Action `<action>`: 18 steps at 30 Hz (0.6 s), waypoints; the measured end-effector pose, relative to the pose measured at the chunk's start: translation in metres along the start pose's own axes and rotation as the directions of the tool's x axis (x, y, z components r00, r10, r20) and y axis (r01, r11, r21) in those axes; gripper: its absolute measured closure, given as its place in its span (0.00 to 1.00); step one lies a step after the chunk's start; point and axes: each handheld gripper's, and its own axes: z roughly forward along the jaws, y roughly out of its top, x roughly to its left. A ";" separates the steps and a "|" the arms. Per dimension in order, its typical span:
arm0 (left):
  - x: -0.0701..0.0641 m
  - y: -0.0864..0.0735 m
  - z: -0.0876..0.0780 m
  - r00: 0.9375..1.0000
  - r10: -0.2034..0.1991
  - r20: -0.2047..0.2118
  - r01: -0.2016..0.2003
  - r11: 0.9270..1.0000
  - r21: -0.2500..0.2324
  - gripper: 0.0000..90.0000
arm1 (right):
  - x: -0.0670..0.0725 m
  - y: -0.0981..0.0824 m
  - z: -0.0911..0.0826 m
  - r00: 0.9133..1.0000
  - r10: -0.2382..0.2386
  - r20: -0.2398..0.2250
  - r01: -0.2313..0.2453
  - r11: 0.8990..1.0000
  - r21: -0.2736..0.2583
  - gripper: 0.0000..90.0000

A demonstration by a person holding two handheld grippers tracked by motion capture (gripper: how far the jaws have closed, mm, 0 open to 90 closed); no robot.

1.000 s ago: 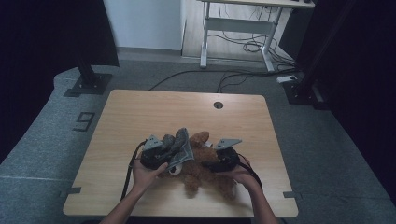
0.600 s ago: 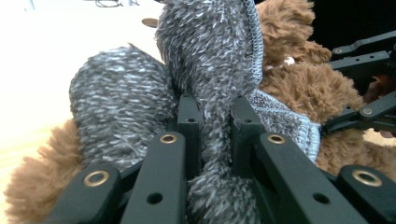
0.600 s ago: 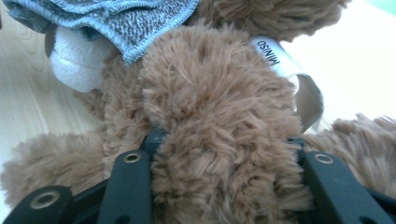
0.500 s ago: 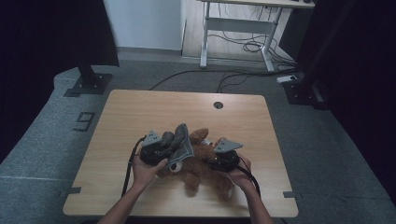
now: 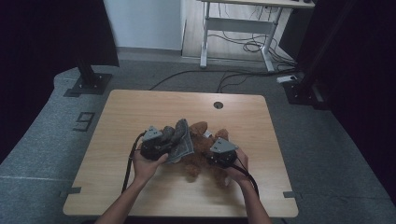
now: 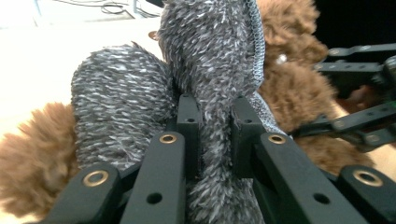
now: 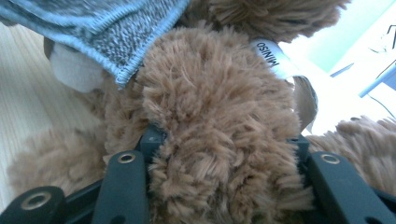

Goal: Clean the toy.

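A brown plush teddy bear lies in the middle of the wooden table. A grey knitted garment is draped over its left side. My left gripper is shut on a fold of the grey garment, which is pinched between the jaws of the left gripper. My right gripper holds a furry part of the teddy bear. The right gripper's jaws have just been opening a little, with fur still pressed against both pads. A white label shows on the bear.
A round cable hole sits near the table's far edge. Behind the table are a white desk frame, floor cables and a black stand base. Bare wood lies to the far left and right of the bear.
Both hands stay almost in place. The grey garment stands slightly higher over the bear than a second ago.
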 end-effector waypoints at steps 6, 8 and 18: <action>-0.033 0.011 0.008 0.994 0.023 0.106 -0.023 1.000 -0.006 0.86 | 0.005 -0.011 -0.002 1.000 0.001 0.011 -0.001 1.000 -0.025 0.54; -0.050 0.019 0.017 0.990 0.054 0.128 -0.053 0.999 -0.006 0.86 | 0.007 -0.011 -0.002 1.000 -0.006 0.018 0.007 1.000 -0.025 0.54; -0.073 0.015 0.063 0.990 0.085 0.109 -0.092 0.994 0.060 0.86 | 0.010 -0.021 -0.005 1.000 0.004 0.025 -0.002 0.999 -0.050 0.54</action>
